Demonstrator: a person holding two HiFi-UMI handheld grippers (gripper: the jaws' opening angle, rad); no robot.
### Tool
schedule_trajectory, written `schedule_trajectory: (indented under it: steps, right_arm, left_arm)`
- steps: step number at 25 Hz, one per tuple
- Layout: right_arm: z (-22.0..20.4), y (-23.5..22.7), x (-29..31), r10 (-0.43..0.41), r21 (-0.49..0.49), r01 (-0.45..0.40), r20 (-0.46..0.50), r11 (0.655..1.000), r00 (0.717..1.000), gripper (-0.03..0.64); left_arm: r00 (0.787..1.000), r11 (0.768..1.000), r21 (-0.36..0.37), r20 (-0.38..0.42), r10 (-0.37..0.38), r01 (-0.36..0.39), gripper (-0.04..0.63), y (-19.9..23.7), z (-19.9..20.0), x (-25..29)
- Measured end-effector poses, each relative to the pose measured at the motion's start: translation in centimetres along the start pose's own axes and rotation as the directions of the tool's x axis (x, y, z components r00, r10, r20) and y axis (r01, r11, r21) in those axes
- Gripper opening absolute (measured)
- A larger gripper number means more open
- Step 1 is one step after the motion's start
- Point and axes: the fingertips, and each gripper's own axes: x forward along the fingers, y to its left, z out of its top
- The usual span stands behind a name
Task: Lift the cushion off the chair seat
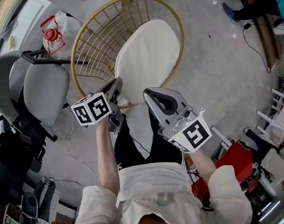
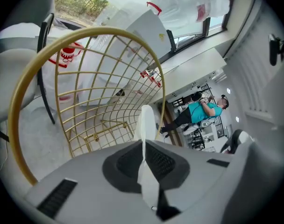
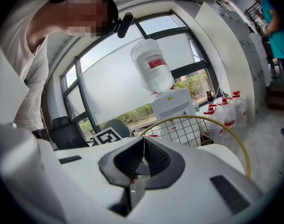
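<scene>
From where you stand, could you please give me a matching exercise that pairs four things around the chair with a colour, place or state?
Things:
1. cushion
2. wire chair
3. office chair
4. left gripper

Descriptions:
A. gold, with a round rim
B. jaws shut on a cream edge
C. grey, left of the wire chair in the head view
D. cream, pinched at its near edge

Pairs: 1-D, 2-A, 3-C, 4-B
</scene>
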Motion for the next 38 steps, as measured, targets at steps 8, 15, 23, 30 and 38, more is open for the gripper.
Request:
schedule_trajectory:
  steps: [8, 15, 23, 30, 38]
  right_arm:
    - [5.3, 0.7, -1.7, -0.051, -0.097, 0.060, 0.088, 0.994, 0.995, 0.017]
    - [10.0, 1.3, -4.5, -0.113, -0.124, 0.135, 0.168, 0.983, 0.979, 0.017]
    - [17.7, 1.1, -7.8, -0.172, -0.151, 0.234, 0.339, 0.960, 0.925, 0.017]
    - [23.3, 2.7, -11.5, -0.237, -0.152, 0.328, 0.429, 0.932, 0.872, 0.017]
    - [30.9, 5.4, -14.7, -0.257, -0.170, 0.413, 0.561, 0.895, 0.787, 0.017]
  left_arm:
    - [0.996, 0.988, 0.129, 0.034, -0.088, 0.083, 0.028, -7.6, 2.4, -1.7]
    - [0.985, 0.961, 0.240, 0.065, -0.158, 0.139, 0.026, -14.9, 3.9, -4.5]
    - [0.952, 0.894, 0.430, 0.202, -0.232, 0.126, 0.026, -24.5, 8.5, -10.2]
    - [0.864, 0.842, 0.532, 0.380, -0.329, 0.087, 0.026, -32.4, 11.3, -18.9]
    - [0.684, 0.718, 0.677, 0.600, -0.415, -0.158, 0.028, -40.6, 14.2, -28.6]
